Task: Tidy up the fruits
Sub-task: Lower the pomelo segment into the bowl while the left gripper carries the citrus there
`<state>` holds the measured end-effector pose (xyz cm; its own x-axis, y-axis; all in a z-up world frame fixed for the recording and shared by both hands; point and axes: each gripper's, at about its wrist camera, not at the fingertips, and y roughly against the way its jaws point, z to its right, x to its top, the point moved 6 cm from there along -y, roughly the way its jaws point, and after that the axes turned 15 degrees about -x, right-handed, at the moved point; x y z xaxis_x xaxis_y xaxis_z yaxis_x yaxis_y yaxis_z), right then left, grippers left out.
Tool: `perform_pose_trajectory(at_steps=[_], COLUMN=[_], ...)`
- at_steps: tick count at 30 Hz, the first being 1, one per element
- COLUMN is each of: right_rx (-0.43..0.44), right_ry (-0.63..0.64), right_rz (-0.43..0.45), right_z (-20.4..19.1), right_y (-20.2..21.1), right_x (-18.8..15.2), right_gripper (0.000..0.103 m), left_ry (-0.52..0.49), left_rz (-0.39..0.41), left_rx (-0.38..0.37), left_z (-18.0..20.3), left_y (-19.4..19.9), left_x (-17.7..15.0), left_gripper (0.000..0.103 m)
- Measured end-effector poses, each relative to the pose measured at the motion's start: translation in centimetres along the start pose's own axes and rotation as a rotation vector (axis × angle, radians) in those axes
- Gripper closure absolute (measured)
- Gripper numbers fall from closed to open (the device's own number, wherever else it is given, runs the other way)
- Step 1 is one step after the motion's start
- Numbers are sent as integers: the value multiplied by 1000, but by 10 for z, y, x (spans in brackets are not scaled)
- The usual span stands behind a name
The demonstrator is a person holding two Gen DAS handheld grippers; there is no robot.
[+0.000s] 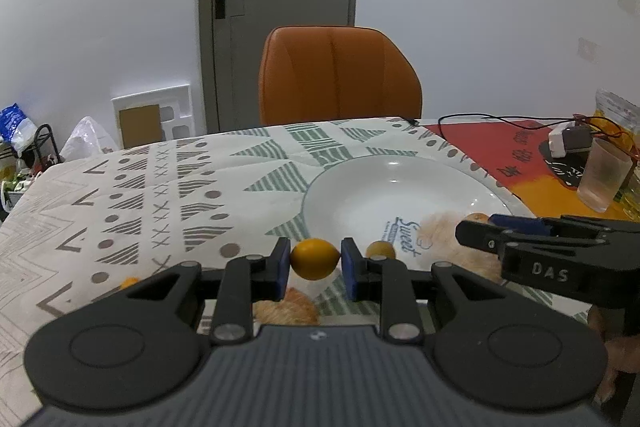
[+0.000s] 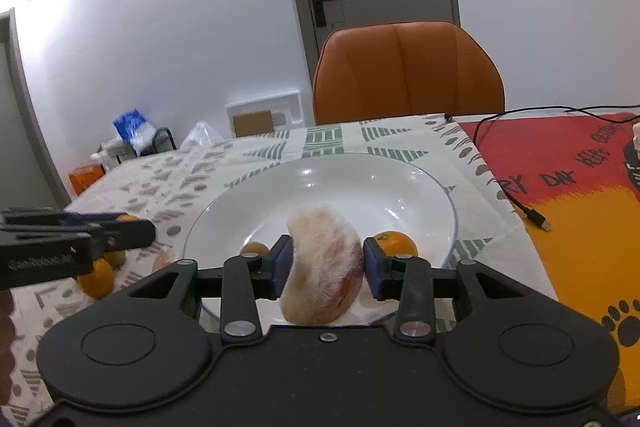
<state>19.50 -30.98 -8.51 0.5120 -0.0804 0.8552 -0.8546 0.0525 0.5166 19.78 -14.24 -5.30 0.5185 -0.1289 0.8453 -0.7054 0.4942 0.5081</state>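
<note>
My left gripper [image 1: 315, 261] is shut on a small orange kumquat [image 1: 315, 259], held just left of the white plate [image 1: 384, 183]. My right gripper [image 2: 325, 263] is shut on a peeled pomelo segment [image 2: 324, 263] over the near part of the plate [image 2: 320, 183]. Two small oranges lie in the plate, one [image 2: 394, 245] right of the right gripper and one [image 2: 254, 249] left of it. More small oranges [image 2: 96, 277] and a pomelo segment [image 1: 286, 309] lie on the tablecloth left of the plate. The right gripper shows in the left wrist view [image 1: 474, 231] by the plate.
An orange chair [image 1: 338, 75] stands behind the table. A plastic cup [image 1: 602, 175], a charger and a black cable [image 2: 516, 195] lie on the red mat at right. The table's left edge is near, with clutter on the floor beyond.
</note>
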Motion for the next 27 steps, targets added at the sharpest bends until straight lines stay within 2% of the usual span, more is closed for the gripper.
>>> perform_pose_trajectory(at_steps=[5,13,18,24,26,27], right_rx=[-2,-4,-11,-14,-13,-12], right_ry=[-6,-24,-29,-35,-37,-36], right_rz=[8,-1,0,-4,-3,-2], right_z=[6,14,18,17,16,14], right_y=[6,12,15,16,16,16], right_x=[1,-4,-5,-9,-10,-10], right_gripper=[61,53,49,38,33,29], left_ry=[-11,-36,-48,-31,-25,-22], left_rz=[-1,-10,0,-8,-9,-9], left_rx=[-16,-50,-32,-6,8,15], left_z=[7,24,30,24,19,17], left_y=[-9,-22,-26,-21,-17,-15], left_x=[5,9,13,13,12,11], left_gripper=[77,77,75,72,68,63])
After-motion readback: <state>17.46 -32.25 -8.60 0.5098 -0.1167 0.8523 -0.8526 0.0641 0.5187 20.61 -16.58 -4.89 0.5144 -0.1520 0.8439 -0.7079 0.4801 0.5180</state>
